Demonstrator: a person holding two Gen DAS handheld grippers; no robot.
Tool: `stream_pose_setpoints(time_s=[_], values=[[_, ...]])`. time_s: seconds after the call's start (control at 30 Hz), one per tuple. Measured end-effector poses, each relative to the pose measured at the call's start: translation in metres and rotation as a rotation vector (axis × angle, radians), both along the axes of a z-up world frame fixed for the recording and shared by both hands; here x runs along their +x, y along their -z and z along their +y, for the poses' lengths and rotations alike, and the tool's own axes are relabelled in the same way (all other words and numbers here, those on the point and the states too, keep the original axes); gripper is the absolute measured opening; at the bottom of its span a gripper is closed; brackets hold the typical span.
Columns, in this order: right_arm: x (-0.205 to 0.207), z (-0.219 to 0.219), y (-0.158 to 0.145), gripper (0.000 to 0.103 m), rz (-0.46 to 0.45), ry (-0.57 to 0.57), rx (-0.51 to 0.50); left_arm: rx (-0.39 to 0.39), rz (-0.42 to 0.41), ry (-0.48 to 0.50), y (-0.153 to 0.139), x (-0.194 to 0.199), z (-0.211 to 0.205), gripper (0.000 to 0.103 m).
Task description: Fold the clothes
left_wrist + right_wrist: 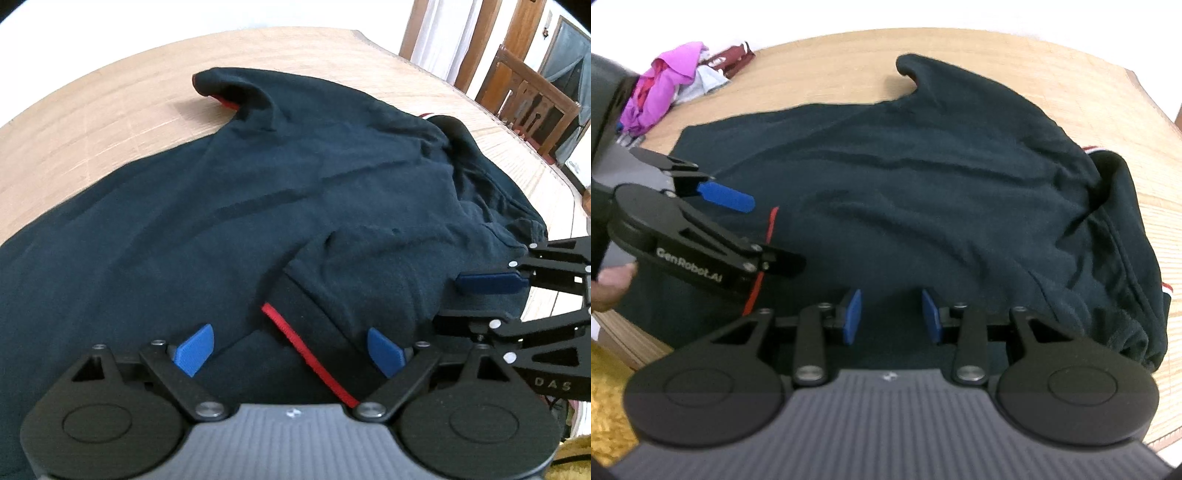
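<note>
One soft navy shirt (258,206); grained wooden table (110,122)

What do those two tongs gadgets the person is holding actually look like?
Both match. The left tongs and right tongs have black jointed metal links with silver bolts, round black discs, a ribbed grey body and bright blue fingertips. White lettering marks their sides: GenRobot.AI on the left, DAS on the right. No cables are identifiable.

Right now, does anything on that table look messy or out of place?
The dark shirt lies rumpled, its collar end bunched at the right edge of the table. A heap of pink and maroon clothes sits unfolded in the far left corner.
</note>
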State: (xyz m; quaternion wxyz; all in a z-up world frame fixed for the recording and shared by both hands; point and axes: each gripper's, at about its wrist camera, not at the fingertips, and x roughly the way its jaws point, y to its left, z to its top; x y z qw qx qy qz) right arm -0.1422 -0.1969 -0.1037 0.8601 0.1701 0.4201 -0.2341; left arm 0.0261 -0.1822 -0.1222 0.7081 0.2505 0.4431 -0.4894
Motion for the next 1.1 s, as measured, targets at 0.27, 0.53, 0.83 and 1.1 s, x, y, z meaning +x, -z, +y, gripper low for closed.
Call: stream_pose_setpoints(time_s=[0.27,0.53,0.83,1.1], values=[[-0.002,0.000,0.005,0.039,0.002,-0.030,-0.009,0.012,-0.014,-0.003,0.007,-0.003,-0.007,0.098],[-0.008,-0.001,0.000,0.044,-0.052,-0.045,0.016,-0.042,0.023,0.004,0.000,0.009,0.005,0.093],[0.025,-0.059,-0.016,0.044,-0.158,-0.122,0.123,-0.119,0.049,0.036,-0.017,0.025,0.003,0.093],[0.047,-0.073,0.001,0.023,-0.108,-0.379,0.127,-0.132,0.043,0.055,-0.021,0.024,0.004,0.093]])
